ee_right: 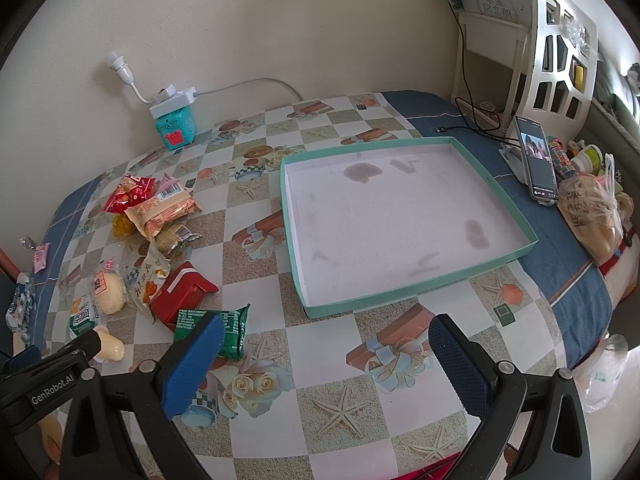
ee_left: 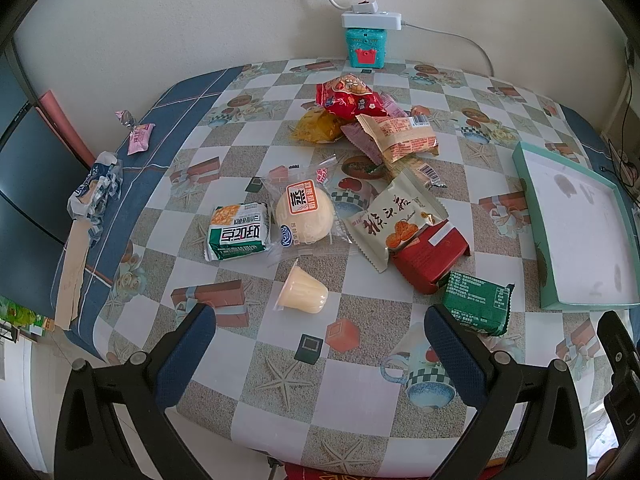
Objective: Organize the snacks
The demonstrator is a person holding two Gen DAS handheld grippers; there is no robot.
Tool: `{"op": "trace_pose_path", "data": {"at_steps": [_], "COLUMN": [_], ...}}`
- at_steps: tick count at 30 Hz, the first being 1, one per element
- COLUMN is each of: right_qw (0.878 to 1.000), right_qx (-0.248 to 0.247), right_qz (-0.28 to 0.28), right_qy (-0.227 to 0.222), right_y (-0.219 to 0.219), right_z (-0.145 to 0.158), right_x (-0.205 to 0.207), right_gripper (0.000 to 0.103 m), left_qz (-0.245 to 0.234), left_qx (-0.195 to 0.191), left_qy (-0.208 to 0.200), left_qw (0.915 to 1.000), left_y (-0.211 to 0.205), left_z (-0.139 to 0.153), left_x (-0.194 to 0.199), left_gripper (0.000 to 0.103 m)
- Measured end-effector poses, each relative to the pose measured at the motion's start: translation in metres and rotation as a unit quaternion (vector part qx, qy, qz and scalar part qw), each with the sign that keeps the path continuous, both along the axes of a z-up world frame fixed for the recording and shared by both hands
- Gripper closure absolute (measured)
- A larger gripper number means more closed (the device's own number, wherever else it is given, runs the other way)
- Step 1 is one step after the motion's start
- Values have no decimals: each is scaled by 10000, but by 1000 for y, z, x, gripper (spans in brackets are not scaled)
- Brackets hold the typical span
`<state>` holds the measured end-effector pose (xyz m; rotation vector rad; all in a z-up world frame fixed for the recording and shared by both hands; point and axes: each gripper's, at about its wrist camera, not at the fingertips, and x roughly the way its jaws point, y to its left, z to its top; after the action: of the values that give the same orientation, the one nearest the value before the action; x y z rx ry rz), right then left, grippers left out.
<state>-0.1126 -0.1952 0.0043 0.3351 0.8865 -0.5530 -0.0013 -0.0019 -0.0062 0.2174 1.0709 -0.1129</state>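
Several snack packs lie on the checked tablecloth: a jelly cup [ee_left: 303, 293], a round white bun [ee_left: 305, 212], a green-white pack [ee_left: 239, 231], a cream pack [ee_left: 396, 220], a red pack [ee_left: 432, 258], a dark green pack [ee_left: 478, 302] and a far pile with a red bag [ee_left: 350, 96]. An empty teal tray [ee_right: 404, 220] lies to the right and shows in the left wrist view too [ee_left: 576, 236]. My left gripper [ee_left: 320, 344] is open just short of the jelly cup. My right gripper [ee_right: 324, 364] is open in front of the tray, the green pack [ee_right: 224, 330] beside its left finger.
A teal box with a white power strip [ee_left: 366, 40] stands at the back wall. Wrappers [ee_left: 96, 192] and a pink candy [ee_left: 140, 136] lie at the table's left edge. A phone on a stand [ee_right: 536, 160], cables and a bagged item [ee_right: 592, 212] sit right of the tray.
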Motion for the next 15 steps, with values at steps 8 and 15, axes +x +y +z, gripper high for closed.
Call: {"op": "trace_pose_path", "data": {"at_steps": [8,15], "right_qw": [10000,10000], "right_qx": [0,0], "right_qz": [1,3], "right_qy": [8,18], "right_y": [0,0], "right_z": [0,0], "right_x": [1,1], "right_gripper": [0,0], "left_qz": [-1,1], "left_qx": [2,3], "left_qy": [2,6], "left_qw": [10000,10000], "left_y": [0,-1], "left_z": [0,0], "left_x": [0,1], "left_gripper": [0,0]}}
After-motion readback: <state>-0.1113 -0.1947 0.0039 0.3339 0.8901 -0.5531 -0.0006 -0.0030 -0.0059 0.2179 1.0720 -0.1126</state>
